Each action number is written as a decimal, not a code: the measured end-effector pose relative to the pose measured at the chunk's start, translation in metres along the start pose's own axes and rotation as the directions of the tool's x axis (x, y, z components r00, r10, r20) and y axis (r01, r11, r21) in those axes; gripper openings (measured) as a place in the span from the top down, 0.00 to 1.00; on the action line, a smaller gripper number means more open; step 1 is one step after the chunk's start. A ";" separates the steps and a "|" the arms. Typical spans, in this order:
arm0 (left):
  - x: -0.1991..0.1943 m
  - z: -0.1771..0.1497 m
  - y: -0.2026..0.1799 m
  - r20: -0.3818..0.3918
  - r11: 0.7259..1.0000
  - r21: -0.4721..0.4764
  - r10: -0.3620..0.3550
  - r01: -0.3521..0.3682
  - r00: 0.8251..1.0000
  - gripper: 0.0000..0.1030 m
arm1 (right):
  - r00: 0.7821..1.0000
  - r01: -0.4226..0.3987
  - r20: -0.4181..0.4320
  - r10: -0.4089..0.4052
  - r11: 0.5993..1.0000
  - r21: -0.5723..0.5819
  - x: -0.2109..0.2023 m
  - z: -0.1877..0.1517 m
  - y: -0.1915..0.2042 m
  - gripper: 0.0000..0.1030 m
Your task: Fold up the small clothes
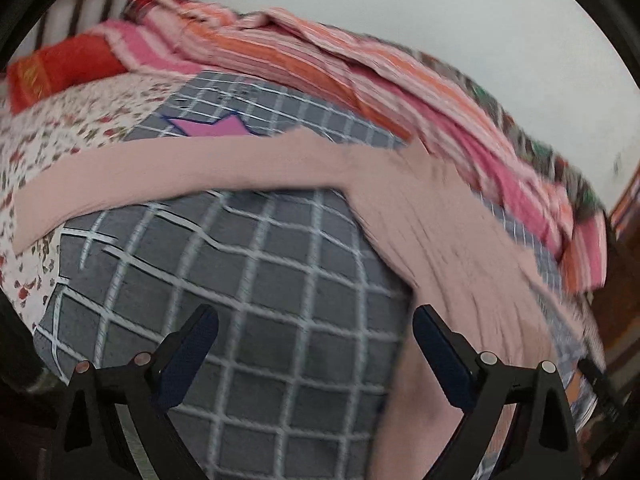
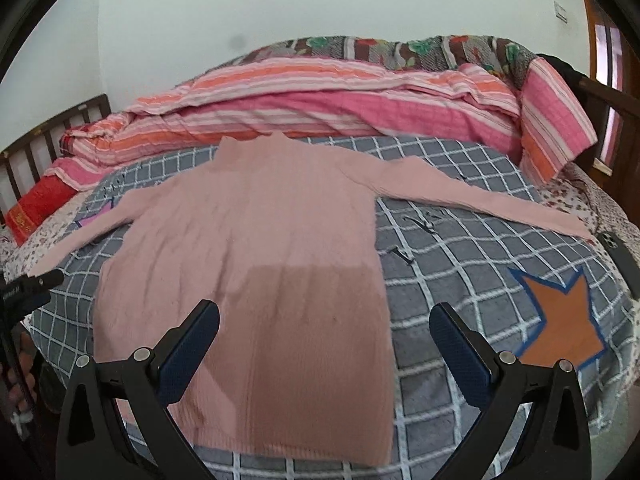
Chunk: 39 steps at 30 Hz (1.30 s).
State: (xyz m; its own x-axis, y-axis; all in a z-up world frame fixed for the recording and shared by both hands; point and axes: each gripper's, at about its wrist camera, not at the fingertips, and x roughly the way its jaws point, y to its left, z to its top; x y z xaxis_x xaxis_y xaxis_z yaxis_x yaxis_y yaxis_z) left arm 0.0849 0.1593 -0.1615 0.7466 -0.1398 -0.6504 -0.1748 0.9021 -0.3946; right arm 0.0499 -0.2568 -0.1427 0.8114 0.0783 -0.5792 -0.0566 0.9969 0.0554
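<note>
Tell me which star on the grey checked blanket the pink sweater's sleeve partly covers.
The pink star beside the red pillow: the pink ribbed sweater lays a sleeve across its lower edge. The orange star with the blue outline lies fully uncovered.

Home bedroom, bed (image 2: 460, 216), striped quilt (image 2: 320, 92)

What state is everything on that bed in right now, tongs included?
Pink sweater: spread flat, sleeves out, unfolded.
Grey checked blanket: laid flat under it.
Striped quilt: bunched along the wall.
Left tongs: open, empty.
Right tongs: open, empty.
</note>
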 end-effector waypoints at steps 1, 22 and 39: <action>0.000 0.004 0.011 0.014 0.999 -0.032 -0.006 0.007 1.000 0.08 | 1.000 -0.011 0.005 0.011 1.000 0.000 0.001 0.001 0.000 0.00; 0.037 0.069 0.140 0.099 0.880 -0.454 0.206 -0.140 0.974 0.87 | 0.986 -0.034 -0.162 0.041 0.998 0.047 0.057 0.001 -0.007 0.11; 0.031 0.148 -0.088 0.287 0.989 0.033 0.131 -0.146 0.949 0.93 | 0.986 -0.077 -0.142 0.088 0.994 0.081 0.063 0.009 -0.045 0.11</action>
State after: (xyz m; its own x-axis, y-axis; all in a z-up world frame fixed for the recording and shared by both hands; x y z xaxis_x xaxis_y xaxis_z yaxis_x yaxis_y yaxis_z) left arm 0.2187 0.1359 -0.0507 0.8700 0.1026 -0.4822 -0.2609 0.9257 -0.2738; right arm 0.1087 -0.2970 -0.1738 0.7125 0.1663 -0.6816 -0.0714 0.9836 0.1654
